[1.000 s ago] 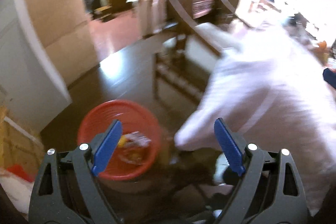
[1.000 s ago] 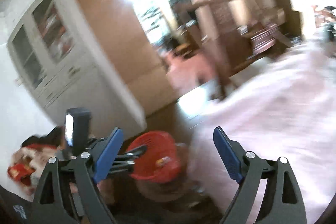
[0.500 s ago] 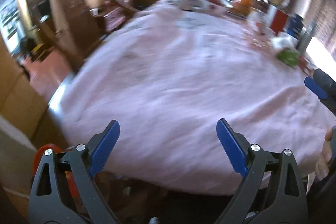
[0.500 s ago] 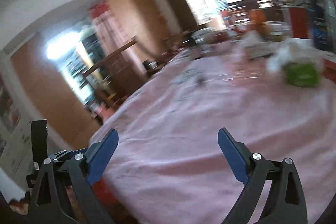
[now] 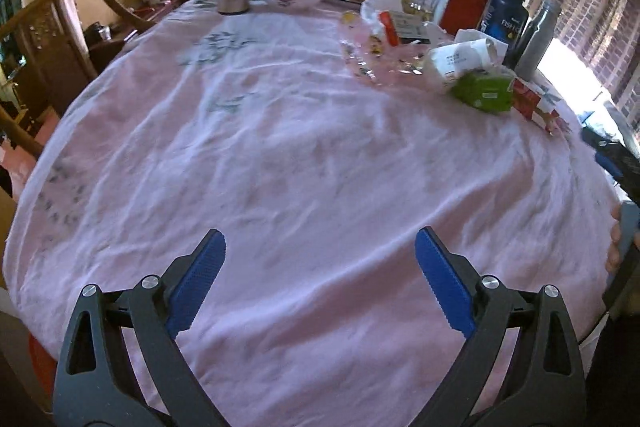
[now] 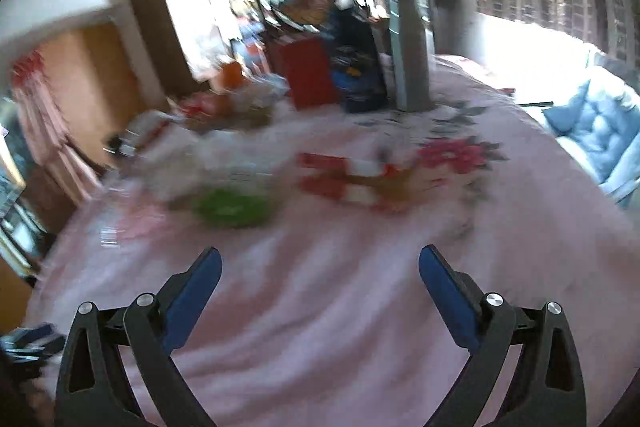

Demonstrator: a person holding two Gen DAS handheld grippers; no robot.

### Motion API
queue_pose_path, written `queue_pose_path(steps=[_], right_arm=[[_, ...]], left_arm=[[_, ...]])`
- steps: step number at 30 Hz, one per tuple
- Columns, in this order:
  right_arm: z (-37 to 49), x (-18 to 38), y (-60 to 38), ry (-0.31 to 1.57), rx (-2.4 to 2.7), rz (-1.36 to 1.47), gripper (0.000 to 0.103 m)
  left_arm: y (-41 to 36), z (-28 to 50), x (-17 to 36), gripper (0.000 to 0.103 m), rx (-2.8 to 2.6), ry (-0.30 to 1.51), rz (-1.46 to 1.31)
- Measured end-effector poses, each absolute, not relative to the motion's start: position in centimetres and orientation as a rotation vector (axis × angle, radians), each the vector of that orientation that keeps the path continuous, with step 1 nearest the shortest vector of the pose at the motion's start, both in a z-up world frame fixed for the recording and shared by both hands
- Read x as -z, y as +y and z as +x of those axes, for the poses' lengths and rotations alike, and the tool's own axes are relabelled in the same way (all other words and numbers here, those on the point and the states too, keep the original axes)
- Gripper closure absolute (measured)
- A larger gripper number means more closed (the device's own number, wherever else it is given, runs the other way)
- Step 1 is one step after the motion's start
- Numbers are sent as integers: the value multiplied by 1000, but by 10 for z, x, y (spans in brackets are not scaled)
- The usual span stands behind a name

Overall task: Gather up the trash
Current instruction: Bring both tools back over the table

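Hovering over the pink tablecloth, the left gripper and right gripper have just been opening — both gape wide, nothing between their jaws. Trash — a green packet beside a white wrapper — lies at the table's far right.

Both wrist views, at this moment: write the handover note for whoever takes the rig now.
Left gripper: open, nothing between the jaws, which have just been opening, above the bare pink tablecloth.
Right gripper: open and empty too, jaws just widened, facing the clutter.
Trash: green crumpled packet, white crumpled paper wrapper and flat red-and-white wrapper lie at the table's far right, untouched.
Done: nothing held now.
Left: pick these up and bin them; no bin is clearly in view.
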State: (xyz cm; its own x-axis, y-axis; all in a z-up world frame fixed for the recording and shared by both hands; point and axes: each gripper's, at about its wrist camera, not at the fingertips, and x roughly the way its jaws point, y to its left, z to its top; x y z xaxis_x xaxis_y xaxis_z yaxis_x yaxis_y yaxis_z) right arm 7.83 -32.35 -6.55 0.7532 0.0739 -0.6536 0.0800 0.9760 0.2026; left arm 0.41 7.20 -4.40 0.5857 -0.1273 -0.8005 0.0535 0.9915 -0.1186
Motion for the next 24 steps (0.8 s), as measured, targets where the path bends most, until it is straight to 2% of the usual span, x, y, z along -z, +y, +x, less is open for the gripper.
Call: queue_pose_path(steps=[5,14,24], right_arm=[[123,81,-347,826,8,59,6],[172,76,-355,844,-33,-82,7],[205,84,-337,898,-39,-247,19]], left_arm=[[66,13,51,7,132,958,-85],[62,33,72,7,126,1026,-86],[53,34,74,7,124,1024,-29]])
